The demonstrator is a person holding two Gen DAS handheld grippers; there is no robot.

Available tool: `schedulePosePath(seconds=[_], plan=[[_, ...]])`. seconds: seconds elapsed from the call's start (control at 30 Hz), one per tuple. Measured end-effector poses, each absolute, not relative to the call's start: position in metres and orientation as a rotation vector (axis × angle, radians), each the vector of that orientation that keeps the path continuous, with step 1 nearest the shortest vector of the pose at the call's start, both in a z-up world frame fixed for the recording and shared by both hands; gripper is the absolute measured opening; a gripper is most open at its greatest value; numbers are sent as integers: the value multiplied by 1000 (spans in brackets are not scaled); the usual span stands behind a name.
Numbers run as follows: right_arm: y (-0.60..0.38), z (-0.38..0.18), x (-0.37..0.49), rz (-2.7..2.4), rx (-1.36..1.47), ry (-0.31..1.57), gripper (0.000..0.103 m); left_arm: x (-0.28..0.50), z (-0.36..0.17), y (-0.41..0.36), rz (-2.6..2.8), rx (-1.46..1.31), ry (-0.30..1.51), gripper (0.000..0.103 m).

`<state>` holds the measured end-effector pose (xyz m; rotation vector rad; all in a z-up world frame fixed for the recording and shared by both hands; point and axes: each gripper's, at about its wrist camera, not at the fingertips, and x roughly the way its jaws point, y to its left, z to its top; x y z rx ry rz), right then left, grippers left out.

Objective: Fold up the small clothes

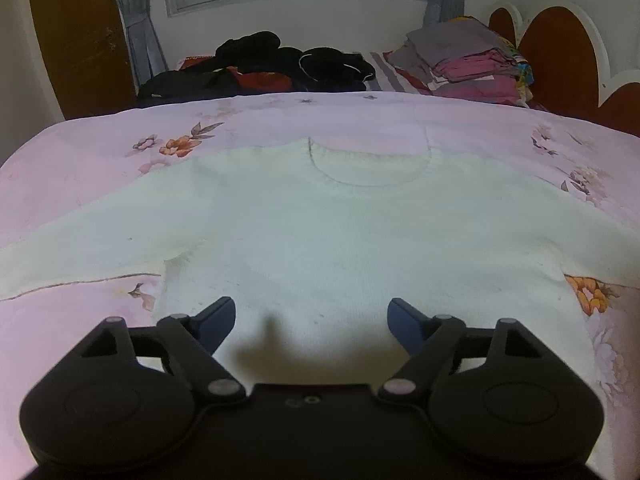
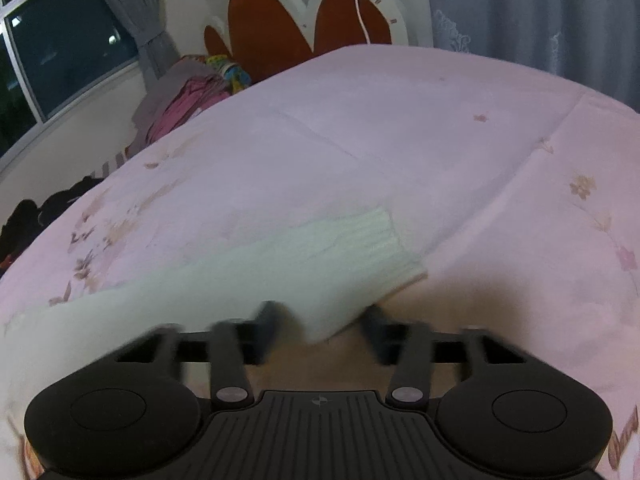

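Note:
A white knit sweater [image 1: 340,232] lies flat on the pink floral bedspread [image 1: 80,160], neck away from me and both sleeves spread out. My left gripper [image 1: 312,312] hovers open over the sweater's lower body, near the hem, with nothing pinched. In the right wrist view the sweater's sleeve [image 2: 280,264] runs across the bedspread [image 2: 400,140] to its ribbed cuff [image 2: 372,236]. My right gripper [image 2: 320,322] is low over that sleeve. A fold of the sleeve sits between the blurred fingers, and the pads stand apart from it.
A heap of dark clothes [image 1: 280,64] lies at the bed's far side under the window. A stack of folded clothes [image 1: 472,64] sits by the red and white headboard [image 1: 560,48]. The same stack of folded clothes [image 2: 188,96] appears far left. A grey curtain [image 2: 540,12] hangs behind the bed.

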<state>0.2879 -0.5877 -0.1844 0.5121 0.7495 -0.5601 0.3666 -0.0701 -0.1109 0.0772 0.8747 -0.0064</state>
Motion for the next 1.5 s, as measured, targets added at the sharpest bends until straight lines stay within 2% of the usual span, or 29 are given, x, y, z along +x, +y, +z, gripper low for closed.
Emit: schedulePosePath(seconds=[0.07, 0.1, 0.13, 0.43, 0.7, 0.97, 1.17, 1.2, 1.27, 1.3, 1.33, 1.5], plan=[[-590, -183, 287, -557, 519, 737, 19, 367, -111, -68, -4, 75, 877, 79], [-589, -182, 287, -548, 523, 731, 3, 367, -111, -67, -6, 71, 879, 76], [-588, -182, 288, -544, 525, 724, 2, 368, -111, -65, -7, 66, 882, 75], [-522, -135, 314, -348, 451, 626, 2, 365, -99, -38, 6, 32, 847, 72], [-362, -92, 363, -1, 384, 578, 2, 360, -89, 11, 18, -12, 818, 72], [-191, -111, 392, 269, 329, 686, 2, 356, -87, 72, 65, -52, 816, 72], [-120, -147, 398, 368, 279, 802, 3, 360, -86, 94, 71, -87, 809, 71], [-115, -150, 398, 370, 270, 814, 4, 361, -86, 95, 67, -87, 809, 72], [-111, -152, 397, 387, 275, 824, 35, 364, -87, 93, 46, -94, 811, 73], [-115, -149, 396, 390, 281, 815, 69, 366, -88, 91, 32, -95, 813, 73], [-121, -144, 391, 386, 275, 779, 76, 368, -89, 87, 13, -96, 817, 73], [-156, -128, 374, 291, 180, 707, 76, 389, -102, 57, -123, -162, 887, 73]])
